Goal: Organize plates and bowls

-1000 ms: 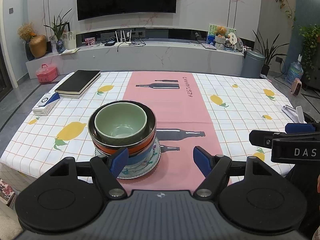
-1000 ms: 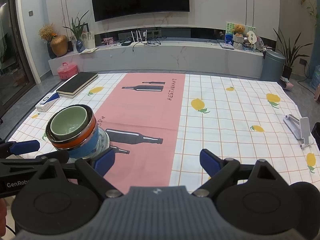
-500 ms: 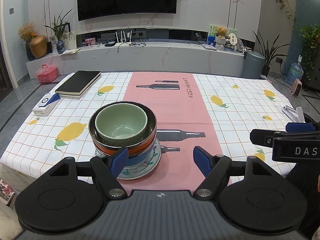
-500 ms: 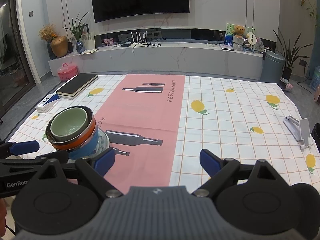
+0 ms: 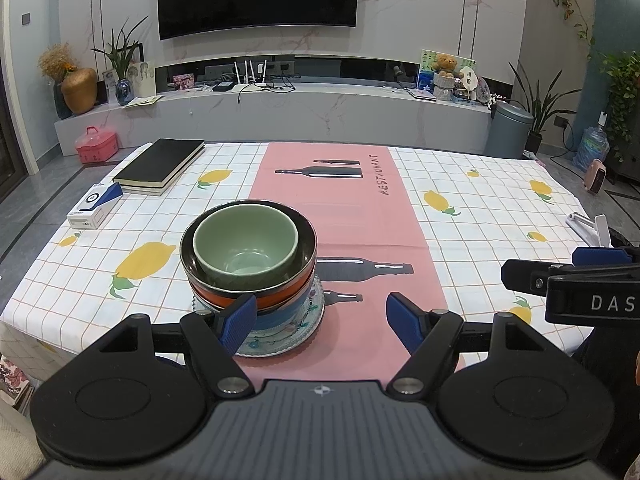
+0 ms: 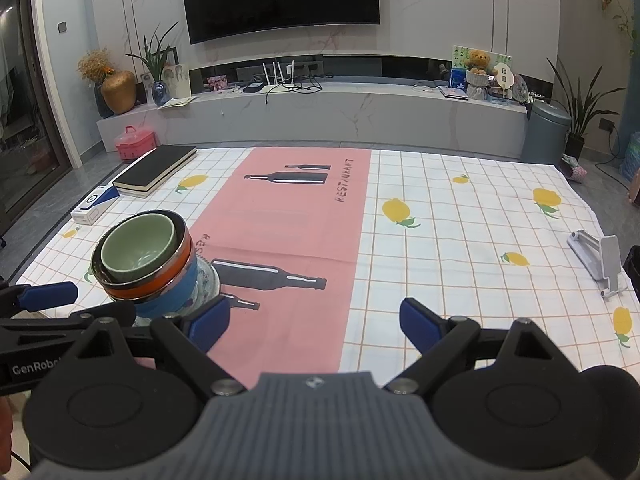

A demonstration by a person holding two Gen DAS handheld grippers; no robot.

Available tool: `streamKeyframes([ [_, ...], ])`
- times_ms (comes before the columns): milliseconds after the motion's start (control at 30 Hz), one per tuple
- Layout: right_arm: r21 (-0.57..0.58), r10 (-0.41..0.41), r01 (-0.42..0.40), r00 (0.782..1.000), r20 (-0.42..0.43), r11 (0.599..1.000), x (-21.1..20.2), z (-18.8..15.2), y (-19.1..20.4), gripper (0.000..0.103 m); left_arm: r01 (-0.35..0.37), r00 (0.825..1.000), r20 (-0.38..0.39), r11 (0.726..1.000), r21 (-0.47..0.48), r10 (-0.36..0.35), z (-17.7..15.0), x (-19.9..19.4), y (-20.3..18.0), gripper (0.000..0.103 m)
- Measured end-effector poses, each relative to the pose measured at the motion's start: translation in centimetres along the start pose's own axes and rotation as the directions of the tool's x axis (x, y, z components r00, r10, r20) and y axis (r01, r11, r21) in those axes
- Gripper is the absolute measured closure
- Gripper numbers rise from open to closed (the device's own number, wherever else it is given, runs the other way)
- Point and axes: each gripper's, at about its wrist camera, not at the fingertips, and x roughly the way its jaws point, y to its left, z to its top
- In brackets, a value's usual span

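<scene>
A stack stands on the tablecloth near the front left: a green bowl (image 5: 246,248) inside a steel-rimmed bowl (image 5: 304,248), on an orange bowl (image 5: 240,300), on a blue bowl (image 5: 280,318), on a patterned plate (image 5: 312,320). The stack also shows in the right wrist view (image 6: 138,244). My left gripper (image 5: 322,320) is open and empty, just in front of the stack, its left fingertip (image 5: 240,318) by the orange bowl. My right gripper (image 6: 316,322) is open and empty, to the right of the stack.
A black book (image 5: 160,164) and a white and blue box (image 5: 94,206) lie at the table's far left. A white phone stand (image 6: 600,256) sits at the right edge. The right gripper's finger (image 5: 576,272) shows at the left wrist view's right side.
</scene>
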Motion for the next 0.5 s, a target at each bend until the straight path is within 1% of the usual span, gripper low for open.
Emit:
streamKeyframes([
  [500, 0.002, 0.004, -0.004, 1.000, -0.012, 1.000, 0.40, -0.45, 0.00, 0.013, -0.009, 1.000, -0.003, 1.000, -0.006, 0.009, -0.33, 0.19, 0.03, 0.016],
])
